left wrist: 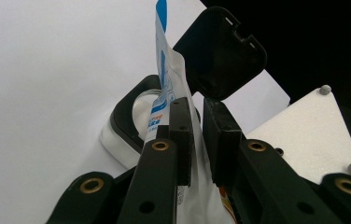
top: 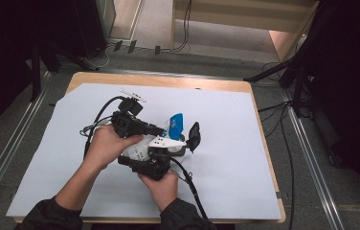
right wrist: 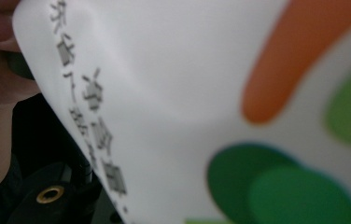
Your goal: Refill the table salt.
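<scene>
My left gripper (left wrist: 199, 105) is shut on a white pouch (left wrist: 166, 70) with blue print, which stands upright between its pads. Just beyond the pouch sits a white container (left wrist: 127, 112) with a black rim, its black flip lid (left wrist: 220, 51) raised. In the high view both hands meet at mid-table: the left gripper (top: 163, 130) grips the pouch (top: 175, 124), and the right gripper (top: 161, 154) comes in below it beside the container's lid (top: 194, 135). In the right gripper view the pouch (right wrist: 187, 93), with orange and green print, hides the pads.
A pale sheet (top: 226, 158) covers the wooden table (top: 259, 129). Cables trail from both grippers toward the person. The right gripper's white three-cornered plate (left wrist: 304, 135) lies close to the left jaws. Dark stands and floor cables (top: 283, 72) surround the table.
</scene>
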### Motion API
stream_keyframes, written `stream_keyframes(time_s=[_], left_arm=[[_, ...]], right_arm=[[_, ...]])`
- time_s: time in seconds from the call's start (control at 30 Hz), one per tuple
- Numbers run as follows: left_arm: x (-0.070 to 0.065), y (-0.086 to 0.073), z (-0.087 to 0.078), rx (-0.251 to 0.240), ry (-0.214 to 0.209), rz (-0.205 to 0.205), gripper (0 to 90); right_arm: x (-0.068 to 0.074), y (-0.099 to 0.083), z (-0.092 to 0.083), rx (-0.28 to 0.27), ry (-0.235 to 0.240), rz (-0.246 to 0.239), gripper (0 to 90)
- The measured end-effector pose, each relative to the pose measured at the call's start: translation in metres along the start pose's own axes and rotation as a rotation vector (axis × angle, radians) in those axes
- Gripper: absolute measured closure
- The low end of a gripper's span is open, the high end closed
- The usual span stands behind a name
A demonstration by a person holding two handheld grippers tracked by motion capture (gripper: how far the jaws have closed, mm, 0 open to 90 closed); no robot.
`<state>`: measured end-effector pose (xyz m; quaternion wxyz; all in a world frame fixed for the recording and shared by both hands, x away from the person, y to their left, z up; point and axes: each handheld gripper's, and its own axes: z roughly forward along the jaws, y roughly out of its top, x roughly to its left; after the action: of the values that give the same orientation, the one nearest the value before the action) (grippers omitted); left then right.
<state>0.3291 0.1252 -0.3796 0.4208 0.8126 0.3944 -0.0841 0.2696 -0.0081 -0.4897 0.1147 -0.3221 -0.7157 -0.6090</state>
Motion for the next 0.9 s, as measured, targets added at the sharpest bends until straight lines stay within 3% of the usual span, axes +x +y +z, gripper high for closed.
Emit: stream_keyframes(time_s=[0.5, 0.9], left_arm=[[0.0006, 0.0004, -0.0003, 0.0, -0.015, -0.002, 83.1], [0.0029, -0.0009, 0.0057, 0.012, -0.01, 0.0, 83.0]], right_arm=[[0.003, 0.0007, 0.0, 0.009, -0.03, -0.025, 65.6], [-0.0019, -0.0039, 0.0004, 0.008, -0.027, -0.006, 67.2]])
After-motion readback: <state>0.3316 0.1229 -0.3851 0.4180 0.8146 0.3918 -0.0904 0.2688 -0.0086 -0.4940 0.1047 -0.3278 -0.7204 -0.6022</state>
